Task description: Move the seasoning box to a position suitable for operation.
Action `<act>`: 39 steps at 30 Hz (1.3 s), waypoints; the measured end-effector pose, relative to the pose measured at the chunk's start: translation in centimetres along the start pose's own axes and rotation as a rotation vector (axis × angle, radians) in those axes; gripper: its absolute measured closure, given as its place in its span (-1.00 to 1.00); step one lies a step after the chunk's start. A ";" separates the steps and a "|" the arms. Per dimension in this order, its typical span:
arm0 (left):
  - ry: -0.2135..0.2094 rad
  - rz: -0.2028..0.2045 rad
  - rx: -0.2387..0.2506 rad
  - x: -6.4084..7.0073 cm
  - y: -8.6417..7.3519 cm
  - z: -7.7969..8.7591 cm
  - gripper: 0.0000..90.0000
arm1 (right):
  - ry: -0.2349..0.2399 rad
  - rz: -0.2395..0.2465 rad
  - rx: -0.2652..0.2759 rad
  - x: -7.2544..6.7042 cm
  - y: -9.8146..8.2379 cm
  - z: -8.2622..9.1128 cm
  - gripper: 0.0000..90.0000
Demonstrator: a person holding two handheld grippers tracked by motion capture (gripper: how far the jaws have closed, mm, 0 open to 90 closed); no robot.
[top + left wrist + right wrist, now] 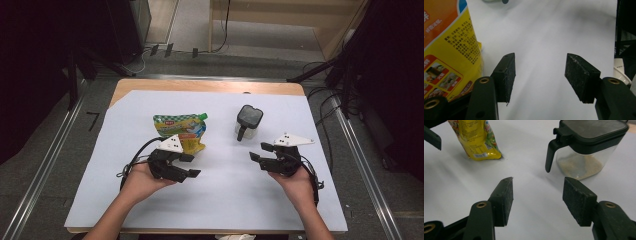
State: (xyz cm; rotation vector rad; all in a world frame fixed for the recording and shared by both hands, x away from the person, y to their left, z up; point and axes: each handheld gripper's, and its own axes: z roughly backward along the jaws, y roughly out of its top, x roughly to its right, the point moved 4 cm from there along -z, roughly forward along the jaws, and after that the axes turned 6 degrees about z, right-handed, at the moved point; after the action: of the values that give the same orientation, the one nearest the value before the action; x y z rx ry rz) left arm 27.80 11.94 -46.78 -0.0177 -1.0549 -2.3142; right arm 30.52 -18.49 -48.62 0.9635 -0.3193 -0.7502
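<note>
Presently, two items lie on the counter: one yellow and green spouted pouch (181, 131) and one clear container (248, 121) with a dark lid and a dark handle. The pouch lies flat at centre left, its green cap toward the far right. The container stands upright at centre right, well apart from the pouch; a thin layer of pale granules shows at its bottom in the right gripper view.

Two grippers are present, one per hand. The left gripper (194, 165) sits just near of the pouch, pointing right; its jaws stand apart with nothing between them, only bare sheet, and the pouch's printed face lies just beside the left jaw in the left gripper view. The right gripper (260, 151) sits near and slightly right of the container, pointing left; its jaws likewise stand apart and hold nothing, with the container beyond them.

One white sheet (150, 200) covers most of the counter (200, 85), whose wooden top shows along the far edge. Grey floor (45, 165) surrounds it, with metal rails left and right, several cables at the far side and right, dark equipment at both far corners, and pale wooden furniture at far right.
</note>
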 end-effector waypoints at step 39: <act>-0.010 -0.005 0.010 0.3 0.1 0.4 -0.06 | -0.038 0.012 0.011 4.8 2.1 -1.1 -0.09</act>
State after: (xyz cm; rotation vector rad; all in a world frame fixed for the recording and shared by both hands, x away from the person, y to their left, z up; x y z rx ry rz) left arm 27.56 12.00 -46.36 -0.0227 -1.0726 -2.3155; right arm 35.45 -20.43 -47.82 0.9579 -0.3625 -0.7573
